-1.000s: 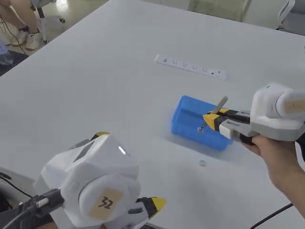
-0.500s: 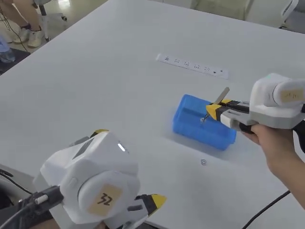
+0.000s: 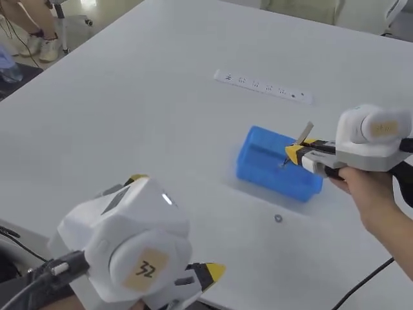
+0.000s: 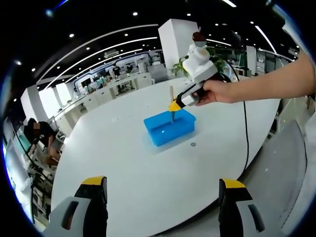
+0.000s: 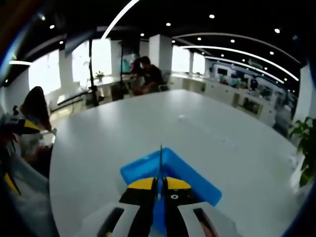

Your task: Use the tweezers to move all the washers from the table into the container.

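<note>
On your white table (image 3: 161, 116), one small metal washer (image 3: 277, 218) lies just near of the blue rectangular plastic container (image 3: 261, 169). Your right gripper (image 3: 293, 154) is clamped on slim grey tweezers (image 3: 302, 137), their tips over the container. Your left gripper (image 4: 163, 182) gapes wide, holding nothing.

Open table (image 3: 129, 129) lies all round the container (image 3: 268, 183); a power strip (image 3: 263, 87) sits beyond.
</note>
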{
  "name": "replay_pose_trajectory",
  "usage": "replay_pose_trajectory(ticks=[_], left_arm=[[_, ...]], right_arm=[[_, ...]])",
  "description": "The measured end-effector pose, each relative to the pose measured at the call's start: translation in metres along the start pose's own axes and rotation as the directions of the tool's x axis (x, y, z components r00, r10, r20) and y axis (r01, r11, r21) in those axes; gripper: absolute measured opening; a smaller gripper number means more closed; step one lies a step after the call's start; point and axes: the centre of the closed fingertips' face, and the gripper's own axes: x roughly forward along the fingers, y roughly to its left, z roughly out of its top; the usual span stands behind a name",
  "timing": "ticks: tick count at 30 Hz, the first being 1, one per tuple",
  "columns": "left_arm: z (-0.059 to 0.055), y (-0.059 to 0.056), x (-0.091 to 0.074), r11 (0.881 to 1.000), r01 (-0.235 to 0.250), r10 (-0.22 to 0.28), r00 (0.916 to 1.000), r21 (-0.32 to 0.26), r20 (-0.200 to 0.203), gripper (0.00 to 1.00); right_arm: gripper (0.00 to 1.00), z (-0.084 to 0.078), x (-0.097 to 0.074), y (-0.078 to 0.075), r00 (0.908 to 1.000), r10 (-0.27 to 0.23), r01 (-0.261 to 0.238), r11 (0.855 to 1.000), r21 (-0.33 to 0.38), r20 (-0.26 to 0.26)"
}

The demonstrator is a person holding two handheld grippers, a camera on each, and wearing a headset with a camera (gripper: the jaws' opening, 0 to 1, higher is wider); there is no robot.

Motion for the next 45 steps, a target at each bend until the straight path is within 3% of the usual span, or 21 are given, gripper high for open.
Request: replay_pose_trajectory(ticks=[27,45], left_arm=[[-0.003,0.001,0.005,1.000,0.002,-0.001,0.9997,0.014,-0.026,0.95],[-0.002,0.001,0.006,1.000,0.007,-0.006,0.9996,0.012,-0.026,0.94]], right_arm=[[0.03,-0.034,0.030,-0.005,0.9958,0.007,-0.003,0.999,0.041,-0.092],[0.03,-0.038,0.034,-0.001,0.9939,0.018,-0.017,1.000,0.014,-0.109]])
